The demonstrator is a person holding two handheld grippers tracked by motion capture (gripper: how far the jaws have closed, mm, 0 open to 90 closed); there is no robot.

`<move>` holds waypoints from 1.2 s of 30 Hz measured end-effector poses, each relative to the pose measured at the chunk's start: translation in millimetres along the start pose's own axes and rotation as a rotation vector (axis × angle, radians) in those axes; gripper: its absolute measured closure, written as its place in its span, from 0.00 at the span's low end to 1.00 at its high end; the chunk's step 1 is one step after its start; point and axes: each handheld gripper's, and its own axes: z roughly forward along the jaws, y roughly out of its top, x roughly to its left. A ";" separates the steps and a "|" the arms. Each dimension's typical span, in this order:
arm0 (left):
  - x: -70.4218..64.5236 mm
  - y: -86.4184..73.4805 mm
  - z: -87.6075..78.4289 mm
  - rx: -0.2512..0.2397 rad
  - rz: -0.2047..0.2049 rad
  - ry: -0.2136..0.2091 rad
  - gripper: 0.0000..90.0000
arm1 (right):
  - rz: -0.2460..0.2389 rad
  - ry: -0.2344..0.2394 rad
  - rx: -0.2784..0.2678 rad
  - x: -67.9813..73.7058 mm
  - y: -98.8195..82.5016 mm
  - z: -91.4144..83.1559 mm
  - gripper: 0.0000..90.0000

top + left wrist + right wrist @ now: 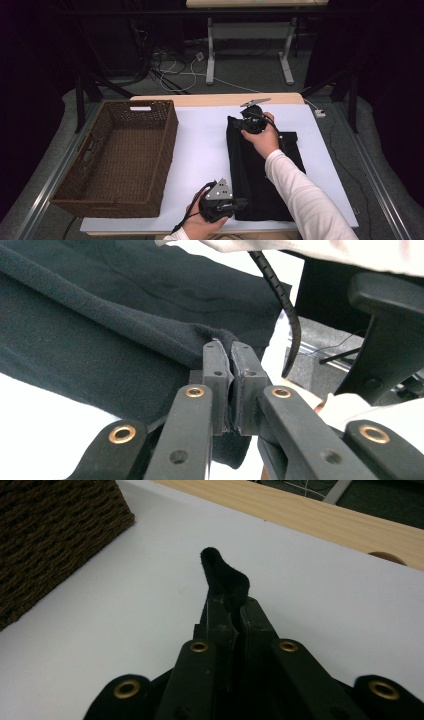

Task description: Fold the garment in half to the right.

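In the high view a black garment [260, 175], folded lengthwise into a long dark strip, lies on the white table top [200, 145] right of centre, running from the middle of the frame down to the table's near edge. The left gripper [240, 204] sits at the bottom centre of that frame, held in a hand [200, 225] at the lower edge, its tip on the near left corner of the cloth. In the left gripper view the two jaws stand pressed together in the middle of the frame with a fold of the black fabric pinched between the pads [217, 375], and the rest of the cloth spreads across the upper left. The right gripper [237, 122] is at the upper centre of the high view, over the far left corner of the garment, carried by a hand [262, 137] on a white sleeve [305, 200] that crosses the lower right. In the right gripper view its jaws are likewise clamped shut on a small tip of black cloth [222, 575] that pokes up past them above the white surface. A brown wicker basket [115, 155] stands on the left part of the table, well apart from the garment; its woven wall also fills the upper left corner of the right gripper view
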 end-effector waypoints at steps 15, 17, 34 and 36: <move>-1.5 12.2 11.2 -0.023 0.005 -0.040 0.96 | 0.023 -0.047 0.002 -21.5 -6.5 -18.0 0.95; -2.0 14.9 11.5 -0.029 0.003 -0.051 0.96 | 0.030 -0.052 0.002 -25.3 -7.7 -21.2 0.95; -9.7 51.0 32.2 -0.078 0.038 -0.122 0.96 | 0.063 -0.132 0.018 -67.6 -23.2 -48.2 0.95; -9.6 54.1 37.6 -0.081 0.039 -0.130 0.96 | 0.072 -0.141 0.019 -74.1 -26.2 -51.5 0.95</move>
